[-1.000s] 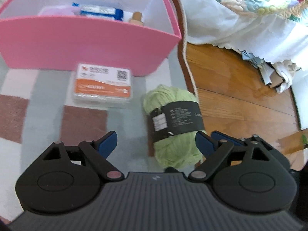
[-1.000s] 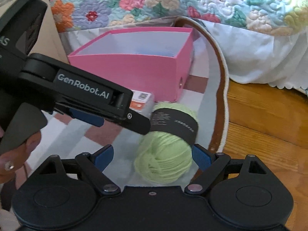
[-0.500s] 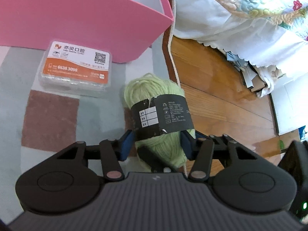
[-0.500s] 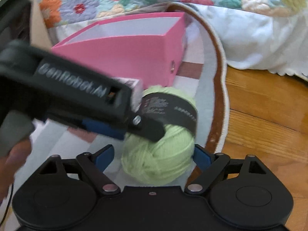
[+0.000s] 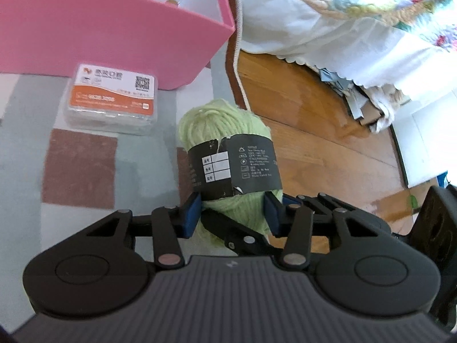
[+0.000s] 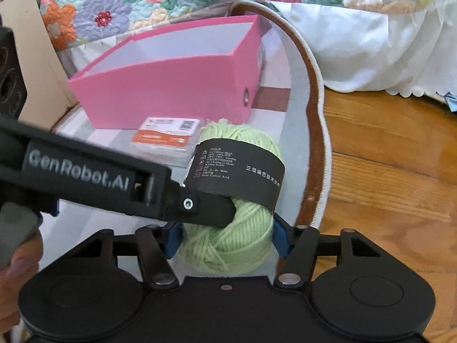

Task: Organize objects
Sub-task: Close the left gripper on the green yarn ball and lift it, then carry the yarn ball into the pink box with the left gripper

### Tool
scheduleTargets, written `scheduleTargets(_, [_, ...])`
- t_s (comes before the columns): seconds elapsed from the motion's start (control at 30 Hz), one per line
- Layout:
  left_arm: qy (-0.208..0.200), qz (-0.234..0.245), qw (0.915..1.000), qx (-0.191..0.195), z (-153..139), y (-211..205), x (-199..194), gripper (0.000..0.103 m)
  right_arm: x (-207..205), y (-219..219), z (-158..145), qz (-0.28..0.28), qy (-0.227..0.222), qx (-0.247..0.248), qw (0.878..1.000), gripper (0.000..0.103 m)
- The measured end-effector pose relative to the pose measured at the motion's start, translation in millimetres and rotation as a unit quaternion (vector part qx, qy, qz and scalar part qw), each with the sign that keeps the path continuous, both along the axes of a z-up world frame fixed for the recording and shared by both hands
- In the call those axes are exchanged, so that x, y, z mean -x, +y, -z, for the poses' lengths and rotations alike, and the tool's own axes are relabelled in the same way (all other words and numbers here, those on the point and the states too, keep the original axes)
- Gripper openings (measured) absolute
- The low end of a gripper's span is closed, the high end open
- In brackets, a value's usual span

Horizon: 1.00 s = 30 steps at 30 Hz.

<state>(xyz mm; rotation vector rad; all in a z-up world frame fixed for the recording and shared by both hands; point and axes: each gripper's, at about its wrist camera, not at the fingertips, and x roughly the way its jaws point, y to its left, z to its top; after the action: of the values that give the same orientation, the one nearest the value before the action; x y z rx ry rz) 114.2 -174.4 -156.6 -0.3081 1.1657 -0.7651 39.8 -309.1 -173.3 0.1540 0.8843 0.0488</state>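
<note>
A light green yarn ball (image 5: 225,120) with a black paper band lies on the rug, in front of the pink box (image 5: 114,34). My left gripper (image 5: 231,214) is closing, and its blue pads press the yarn's near end from both sides. In the right wrist view the same yarn ball (image 6: 228,243) sits between the pads of my right gripper (image 6: 227,238). Its jaws are also closing, with the pads just beside the wool and not clearly pressing. A left gripper finger (image 6: 211,210) crosses in from the left and rests on the ball. A clear case with an orange label (image 5: 114,97) lies by the box.
The pink box (image 6: 171,91) holds several small items, mostly hidden. The rug's curved edge (image 6: 317,131) meets the wooden floor (image 5: 328,148) just right of the yarn. A bed with a white skirt (image 6: 371,43) and flowered quilt stands behind. A hand (image 6: 17,257) holds the left gripper.
My left gripper moved forward onto the yarn ball, and its jaws went from wide open to closed on it. The right gripper's jaws narrowed around the same ball.
</note>
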Motion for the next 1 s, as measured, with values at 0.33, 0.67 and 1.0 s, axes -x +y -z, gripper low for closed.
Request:
scheduleTargets(0.33, [-0.015,0.012,0.9994,-0.030,-58,40,27,0.046,21,41,-54,-0.025,0.006,-0.007,1.000,0.065])
scheduleTargets(0.67, [-0.074,-0.003,0.9957,-0.055,-125,72,46,0.046,35,66,-107,-0.052,-0.016,-0.047,0.997,0.065])
scheduleTargets(1.0, [-0.149,-0.022,0.9877,-0.042,-192,87,22,0.046,16,84,-175,-0.078,-0.107,-0.012,0.991,0.065])
